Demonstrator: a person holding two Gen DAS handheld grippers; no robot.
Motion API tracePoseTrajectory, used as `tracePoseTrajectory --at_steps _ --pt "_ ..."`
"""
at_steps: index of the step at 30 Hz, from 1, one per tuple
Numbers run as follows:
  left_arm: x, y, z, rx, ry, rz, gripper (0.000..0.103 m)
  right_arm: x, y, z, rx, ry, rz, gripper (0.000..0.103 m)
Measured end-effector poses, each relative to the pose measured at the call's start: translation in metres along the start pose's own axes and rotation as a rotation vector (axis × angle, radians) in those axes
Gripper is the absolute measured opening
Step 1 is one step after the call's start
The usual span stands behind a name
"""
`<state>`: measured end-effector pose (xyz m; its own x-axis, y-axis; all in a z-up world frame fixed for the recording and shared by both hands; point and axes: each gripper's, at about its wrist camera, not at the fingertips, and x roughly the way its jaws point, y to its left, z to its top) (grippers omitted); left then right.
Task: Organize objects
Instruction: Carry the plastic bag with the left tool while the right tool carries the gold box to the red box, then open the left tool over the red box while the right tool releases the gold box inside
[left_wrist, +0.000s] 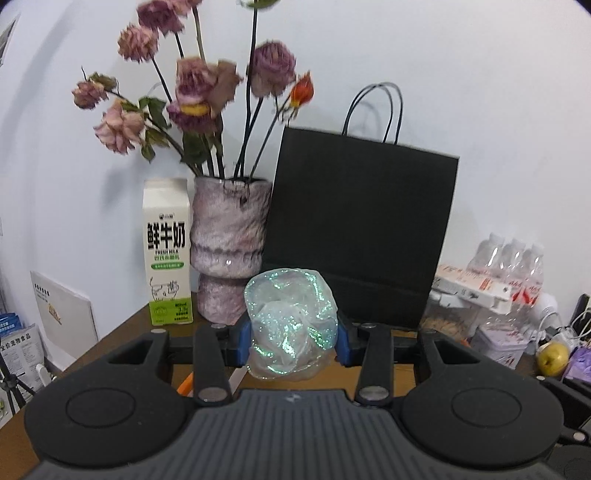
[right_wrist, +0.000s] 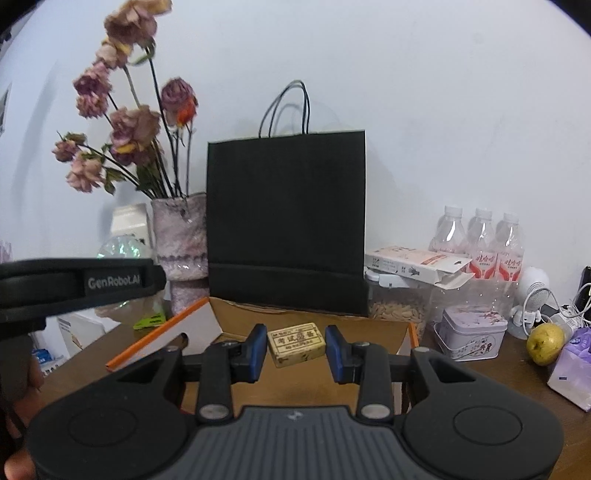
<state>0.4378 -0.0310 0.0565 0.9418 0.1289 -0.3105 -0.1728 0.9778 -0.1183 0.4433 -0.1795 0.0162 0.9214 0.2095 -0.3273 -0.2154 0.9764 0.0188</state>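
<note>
A crumpled iridescent plastic bag (left_wrist: 291, 325) is pinched between the blue-padded jaws of the left gripper (left_wrist: 293, 341), carried clear of the wooden bench (left_wrist: 122, 332), seemingly on its way to a tidier spot. The right gripper (right_wrist: 295, 349) hangs with its jaws parted and holding nothing; a single worn eraser (right_wrist: 296, 344) lies on the bench in the gap between them, touching neither pad, apparently lined up as the next pick.

One orange pencil (right_wrist: 157, 334) lies slanted just left of the eraser. Behind it one black paper bag (right_wrist: 286, 225) stands upright on a sheet of cardboard against the wall, its mouth open upward, a likely destination for loose items. To its left stand one mottled pink vase (left_wrist: 229, 247) of dried roses and one milk carton (left_wrist: 168, 254). To its right, one clear jar of seeds (right_wrist: 397, 306) carries an opened flat box (right_wrist: 417, 267); one lilac tin (right_wrist: 469, 332) sits in front. At least three water bottles (right_wrist: 480, 236) line the wall. One yellow pear (right_wrist: 545, 343) rests at the bench's right, beside a purple carton (right_wrist: 574, 365).
</note>
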Motion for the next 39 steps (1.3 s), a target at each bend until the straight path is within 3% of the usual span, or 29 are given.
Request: tracePoseTrajectory --at_steps 20,22,25,27,29,30,39 --pt "0.063 -0.012 -0.031 0.08 0.145 0.017 0.044 0.067 -0.01 -0.022 0.009 0.16 -0.036 0.033" --pt "0.065 -0.011 -0.033 0.079 0.16 0.008 0.046 0.07 -0.01 -0.024 0.002 0.176 -0.035 0.033" --pt "0.063 -0.012 -0.033 0.082 0.152 0.003 0.064 0.072 -0.008 -0.026 -0.007 0.198 -0.042 0.033" --pt "0.059 -0.012 -0.031 0.079 0.133 0.004 0.103 0.073 -0.009 -0.027 -0.007 0.208 -0.052 0.048" --pt "0.053 -0.012 -0.03 0.076 0.088 0.016 0.103 0.071 -0.009 -0.026 -0.005 0.195 -0.072 0.092" --pt "0.051 -0.012 -0.028 0.078 0.082 0.018 0.103 0.069 -0.009 -0.026 -0.004 0.185 -0.081 0.099" --pt "0.04 -0.008 -0.019 0.055 0.086 0.012 0.103 0.056 -0.015 -0.015 0.026 0.16 -0.088 0.103"
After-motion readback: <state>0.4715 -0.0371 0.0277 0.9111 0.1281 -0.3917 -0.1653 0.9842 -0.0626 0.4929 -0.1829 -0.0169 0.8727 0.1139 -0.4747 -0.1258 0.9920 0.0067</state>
